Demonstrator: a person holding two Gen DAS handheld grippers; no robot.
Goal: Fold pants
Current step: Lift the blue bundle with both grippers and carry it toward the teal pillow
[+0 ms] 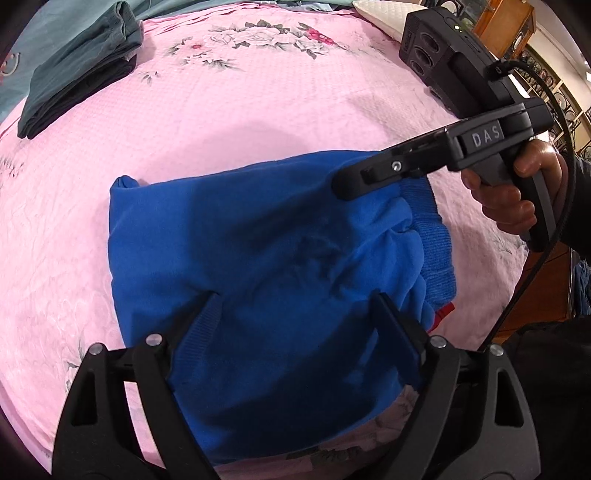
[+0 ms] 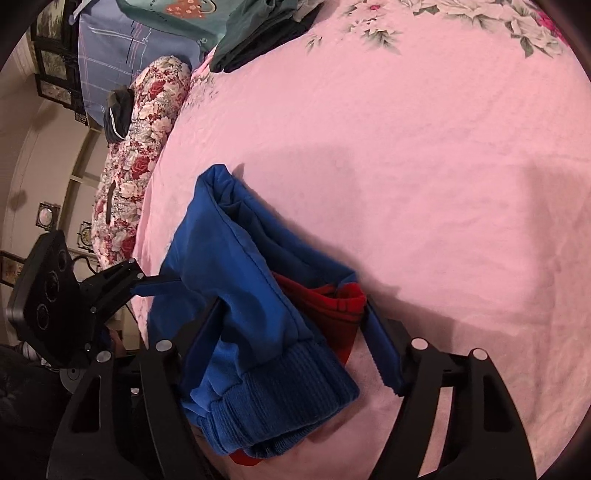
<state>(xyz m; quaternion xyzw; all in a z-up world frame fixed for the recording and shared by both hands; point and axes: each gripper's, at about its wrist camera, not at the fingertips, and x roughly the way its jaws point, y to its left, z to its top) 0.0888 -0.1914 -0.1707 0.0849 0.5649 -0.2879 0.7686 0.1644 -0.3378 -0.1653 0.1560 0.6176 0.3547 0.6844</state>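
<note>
Blue fleece pants (image 1: 258, 258) with a ribbed waistband (image 1: 437, 243) and red lining (image 2: 325, 299) lie folded in a bundle on the pink bedspread (image 1: 258, 122). My left gripper (image 1: 295, 306) is open, its fingers straddling the near edge of the bundle. My right gripper (image 2: 291, 314) is open, with the waistband end (image 2: 273, 398) lying between its fingers. In the left wrist view the right gripper (image 1: 369, 177) reaches in from the right over the waistband. In the right wrist view the left gripper (image 2: 155, 282) shows at the left, at the bundle's side.
A stack of folded dark green and black clothes (image 1: 81, 62) lies at the bed's far left corner, also in the right wrist view (image 2: 258, 33). A floral quilt (image 2: 136, 155) lies along the bed's edge. A white pillow (image 1: 384, 11) sits far right.
</note>
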